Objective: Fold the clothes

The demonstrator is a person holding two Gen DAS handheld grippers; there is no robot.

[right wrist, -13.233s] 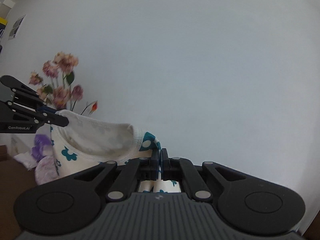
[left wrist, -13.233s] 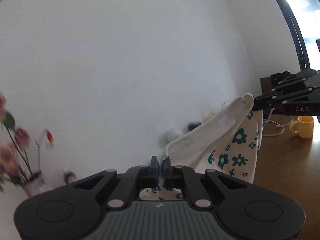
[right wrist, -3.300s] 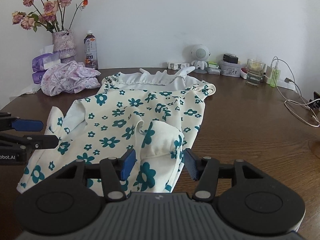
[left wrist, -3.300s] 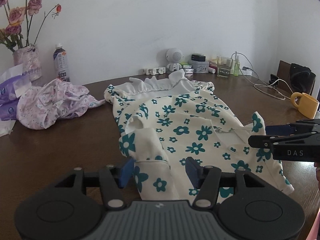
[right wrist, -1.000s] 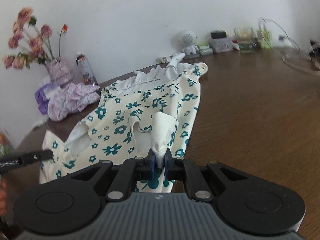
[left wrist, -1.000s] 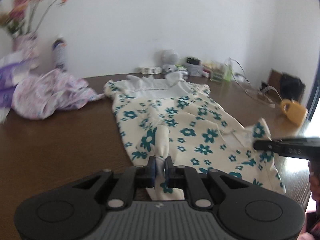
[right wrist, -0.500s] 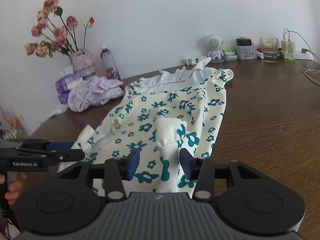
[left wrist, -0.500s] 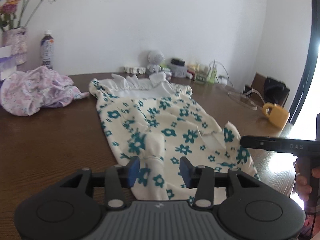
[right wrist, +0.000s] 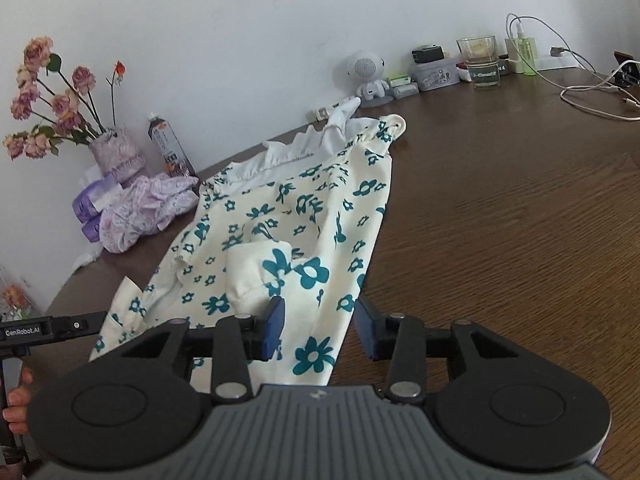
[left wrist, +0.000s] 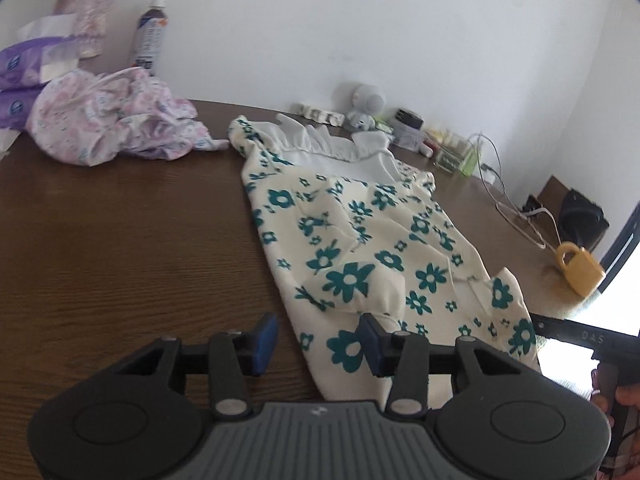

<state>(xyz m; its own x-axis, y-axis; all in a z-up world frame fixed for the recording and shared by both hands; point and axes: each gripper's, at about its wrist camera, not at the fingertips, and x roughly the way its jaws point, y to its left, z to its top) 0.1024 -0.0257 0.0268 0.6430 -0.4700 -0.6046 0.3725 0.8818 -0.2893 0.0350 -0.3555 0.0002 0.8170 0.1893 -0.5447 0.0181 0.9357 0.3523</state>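
Note:
A cream dress with teal flowers [left wrist: 360, 240] lies flat on the brown table [left wrist: 120, 240], white ruffled collar at the far end. Both sleeves are folded in onto the body: one sleeve [left wrist: 352, 284] in the left wrist view, the other sleeve [right wrist: 256, 272] in the right wrist view. My left gripper [left wrist: 316, 340] hangs open over the dress's near left edge and holds nothing. My right gripper [right wrist: 320, 330] is open over the dress [right wrist: 300, 220] at its near right edge, empty too. Each gripper shows in the other's view: the right gripper [left wrist: 580, 334], the left gripper [right wrist: 48, 328].
A crumpled pink-purple garment [left wrist: 112, 120], tissue packs [left wrist: 16, 80], a bottle [left wrist: 150, 36] and a flower vase [right wrist: 116, 156] sit at the far left. A yellow mug [left wrist: 580, 268], cables [right wrist: 592, 92], a glass [right wrist: 482, 62] and a small white speaker [right wrist: 366, 74] stand right and back.
One second ago both grippers were shut on the sleeves; they let go and opened. Since half a second ago both have swung outward toward the dress's side edges, jaws wider.

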